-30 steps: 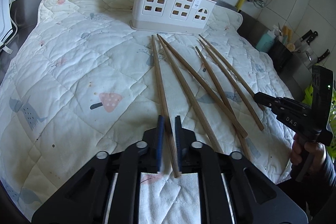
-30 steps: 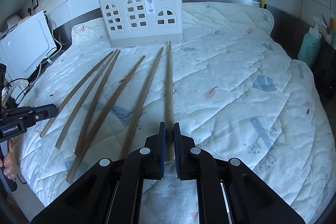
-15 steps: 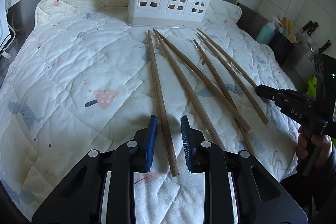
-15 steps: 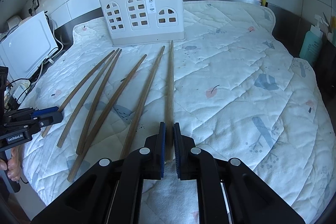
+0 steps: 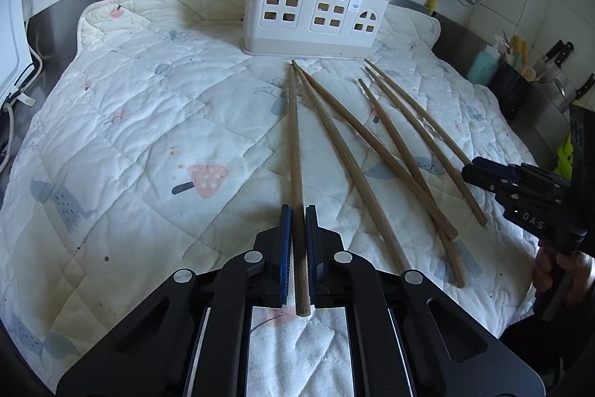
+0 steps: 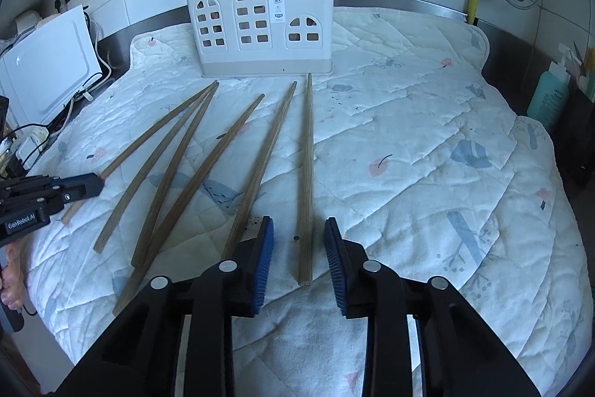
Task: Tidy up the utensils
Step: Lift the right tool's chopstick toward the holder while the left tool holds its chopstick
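1. Left wrist view: left tongs clamped on leftmost chopstick. Right wrist view: right tongs spread wide astride rightmost chopstick, pads not touching.
2. Four loose chopsticks fanned between; bare quilt rightward.
3. Noted white caddy at far edge, holding upright chopsticks.

Two low wrist views facing the utensil caddy, close over the quilt; both share the chopsticks
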`<state>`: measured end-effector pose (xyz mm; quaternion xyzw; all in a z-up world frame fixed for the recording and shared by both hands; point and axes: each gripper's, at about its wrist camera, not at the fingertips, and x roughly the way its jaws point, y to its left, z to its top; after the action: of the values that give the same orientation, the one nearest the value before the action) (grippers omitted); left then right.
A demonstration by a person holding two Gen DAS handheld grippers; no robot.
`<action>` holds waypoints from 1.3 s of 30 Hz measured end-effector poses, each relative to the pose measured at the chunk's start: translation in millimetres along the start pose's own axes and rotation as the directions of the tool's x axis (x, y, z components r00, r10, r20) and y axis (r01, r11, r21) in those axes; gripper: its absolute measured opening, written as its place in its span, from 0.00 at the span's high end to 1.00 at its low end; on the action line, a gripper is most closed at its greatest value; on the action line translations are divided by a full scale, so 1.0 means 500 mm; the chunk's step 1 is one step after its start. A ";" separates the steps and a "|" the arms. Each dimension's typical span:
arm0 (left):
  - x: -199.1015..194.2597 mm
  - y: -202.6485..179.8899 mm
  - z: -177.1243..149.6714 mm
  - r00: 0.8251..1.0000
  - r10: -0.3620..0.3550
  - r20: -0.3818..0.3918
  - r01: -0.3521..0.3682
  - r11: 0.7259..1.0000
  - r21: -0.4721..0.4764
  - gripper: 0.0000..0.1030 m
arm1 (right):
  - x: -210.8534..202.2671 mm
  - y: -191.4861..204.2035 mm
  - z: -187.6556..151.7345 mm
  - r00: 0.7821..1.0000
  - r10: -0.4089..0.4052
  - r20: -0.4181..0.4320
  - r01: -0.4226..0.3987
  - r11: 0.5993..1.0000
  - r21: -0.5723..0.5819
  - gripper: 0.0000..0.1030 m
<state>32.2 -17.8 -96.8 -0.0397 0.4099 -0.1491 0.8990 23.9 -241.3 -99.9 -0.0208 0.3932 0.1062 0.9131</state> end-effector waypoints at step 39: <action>-0.028 0.010 0.012 0.997 -0.021 0.072 0.024 0.999 -0.036 0.93 | -0.234 0.016 0.197 0.939 0.045 0.342 -0.027 0.998 -0.059 0.93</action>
<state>29.1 -8.9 -83.5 -0.0663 0.3794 -0.1502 0.9105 14.6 -242.5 53.1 -0.0193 0.2255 0.1354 0.9646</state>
